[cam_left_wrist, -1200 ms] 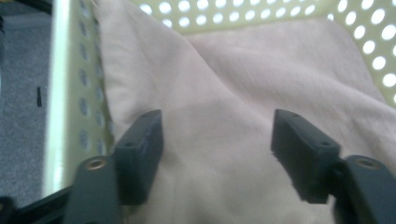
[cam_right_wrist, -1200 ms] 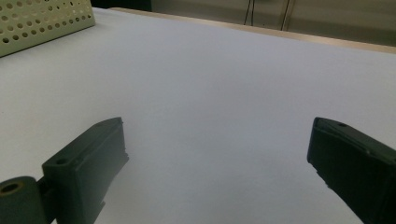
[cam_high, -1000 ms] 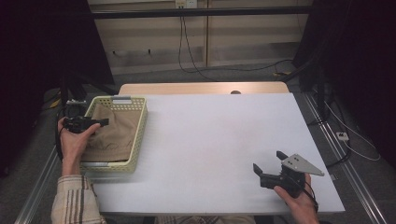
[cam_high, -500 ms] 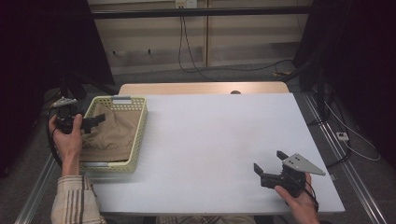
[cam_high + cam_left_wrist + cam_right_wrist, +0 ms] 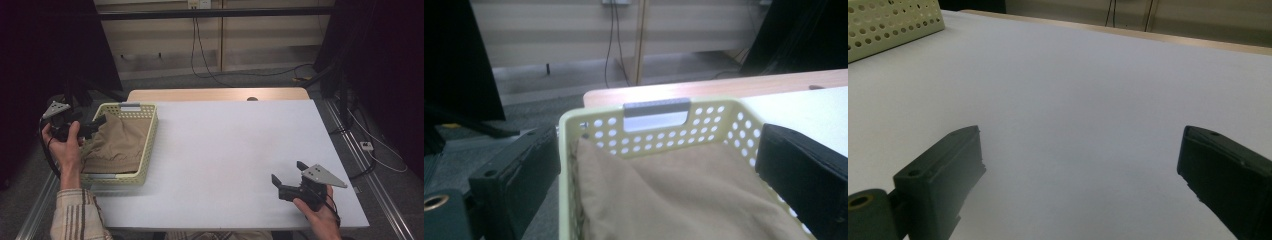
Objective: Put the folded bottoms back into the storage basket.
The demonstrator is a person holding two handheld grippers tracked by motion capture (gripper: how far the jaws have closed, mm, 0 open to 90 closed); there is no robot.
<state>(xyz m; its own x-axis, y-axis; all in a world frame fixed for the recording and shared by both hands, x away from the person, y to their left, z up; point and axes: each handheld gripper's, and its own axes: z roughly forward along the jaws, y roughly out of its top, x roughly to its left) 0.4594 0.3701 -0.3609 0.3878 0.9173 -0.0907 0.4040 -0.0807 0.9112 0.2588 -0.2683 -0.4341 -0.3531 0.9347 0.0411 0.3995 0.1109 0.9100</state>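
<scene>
The folded tan cloth (image 5: pixel 117 145) lies in the pale yellow perforated plastic basket (image 5: pixel 145 165) at the white worktop's (image 5: pixel 225 150) left edge. The left gripper (image 5: pixel 95 124), fingers just opened wide and empty, hovers beside it; the right gripper (image 5: pixel 287 172) rests far off, fingers wide.

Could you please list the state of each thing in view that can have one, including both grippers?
Left gripper: jaws have just been opening, now wide, nothing between them, at the basket's left edge.
Right gripper: jaws open, empty, above bare table.
Tan cloth: crumpled, lying inside the basket.
Basket: upright on the table, holding the cloth.
</scene>
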